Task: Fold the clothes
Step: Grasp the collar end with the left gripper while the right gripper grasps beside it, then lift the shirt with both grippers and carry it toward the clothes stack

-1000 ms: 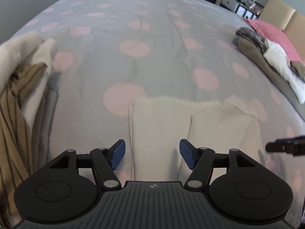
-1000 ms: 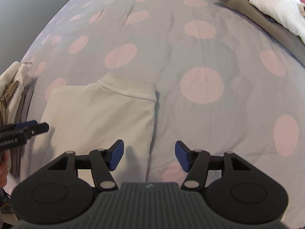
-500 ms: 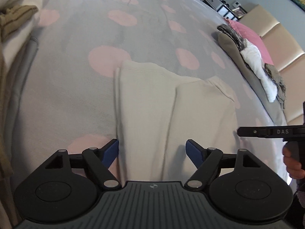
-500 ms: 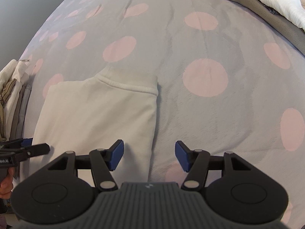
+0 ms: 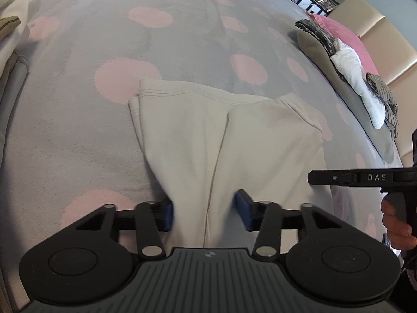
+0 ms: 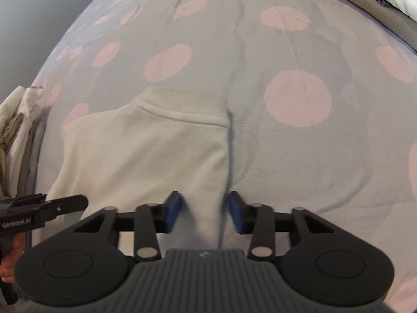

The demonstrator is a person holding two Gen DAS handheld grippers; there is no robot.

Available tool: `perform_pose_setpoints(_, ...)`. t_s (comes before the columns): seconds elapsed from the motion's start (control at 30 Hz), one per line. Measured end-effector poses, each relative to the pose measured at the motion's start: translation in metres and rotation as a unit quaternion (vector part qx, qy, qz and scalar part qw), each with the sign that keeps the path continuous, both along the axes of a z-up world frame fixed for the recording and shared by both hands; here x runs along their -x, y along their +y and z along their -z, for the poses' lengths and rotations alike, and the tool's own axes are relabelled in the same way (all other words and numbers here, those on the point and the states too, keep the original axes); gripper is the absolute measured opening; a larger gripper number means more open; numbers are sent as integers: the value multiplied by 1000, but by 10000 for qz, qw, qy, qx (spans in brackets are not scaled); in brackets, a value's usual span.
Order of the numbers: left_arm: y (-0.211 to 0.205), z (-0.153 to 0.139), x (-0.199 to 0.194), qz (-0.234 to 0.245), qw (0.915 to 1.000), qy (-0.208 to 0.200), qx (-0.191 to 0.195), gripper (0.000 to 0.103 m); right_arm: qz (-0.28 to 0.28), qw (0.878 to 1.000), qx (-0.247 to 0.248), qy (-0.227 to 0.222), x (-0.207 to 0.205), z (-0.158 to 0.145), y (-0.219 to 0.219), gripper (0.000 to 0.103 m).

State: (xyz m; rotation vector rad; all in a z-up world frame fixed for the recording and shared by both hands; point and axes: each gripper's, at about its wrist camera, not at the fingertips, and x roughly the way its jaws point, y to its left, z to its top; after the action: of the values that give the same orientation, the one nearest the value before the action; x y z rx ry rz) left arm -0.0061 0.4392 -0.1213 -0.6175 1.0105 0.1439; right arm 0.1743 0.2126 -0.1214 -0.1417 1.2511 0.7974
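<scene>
A cream garment (image 5: 208,135) lies folded lengthwise on the grey bedspread with pink dots (image 5: 78,135), its ribbed hem at the far end. My left gripper (image 5: 206,215) is at the garment's near end. Its jaws are closing with the cloth between the blue pads, and the grip is not tight. My right gripper (image 6: 204,212) is at the near right corner of the garment (image 6: 146,156). Its jaws are also closing astride the cloth's right edge, with a thin gap left before the right pad. Each gripper shows at the side of the other's view.
A heap of cream and striped clothes (image 5: 10,26) lies at the bed's left edge. A grey pillow with dark, white and striped clothes on it (image 5: 351,78) lies along the right side, before a pink pillow and a beige headboard. A hand (image 5: 396,224) holds the right gripper.
Both pairs of jaws have narrowed around the garment's near end. The left gripper has tilted further down, so the cloth now fills its view. The right view has hardly shifted.
</scene>
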Motion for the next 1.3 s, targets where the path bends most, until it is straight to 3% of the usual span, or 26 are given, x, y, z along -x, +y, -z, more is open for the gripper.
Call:
perform_pose_setpoints(0.1,1,2,1,-141,9997,-68,191,17,-85,9998,-60,-144,4,-2,3,16)
perform_pose_setpoints(0.17,-8,-2,0,-122,9999,-68,-34,14,-75,9998,-78,-177,6,-4,4,12)
perform_pose_setpoints(0.4,-23,-20,7,-254,9986,-185,-417,11,5,9987,-342,-373,15,-25,-3,11)
perform_pose_setpoints(0.77,-45,-81,43,-399,9906,-825,-1014,11,-189,9857,-961,-1371,63,-92,-13,10)
perform_pose_setpoints(1.03,-57,-146,102,-501,9739,-1554,-1578,11,-545,9636,-1630,-2048,117,-154,-27,10)
perform_pose_setpoints(1.3,-44,-215,174,-852,9515,-2060,-2119,11,-935,9403,-2328,-2300,175,-211,-13,10)
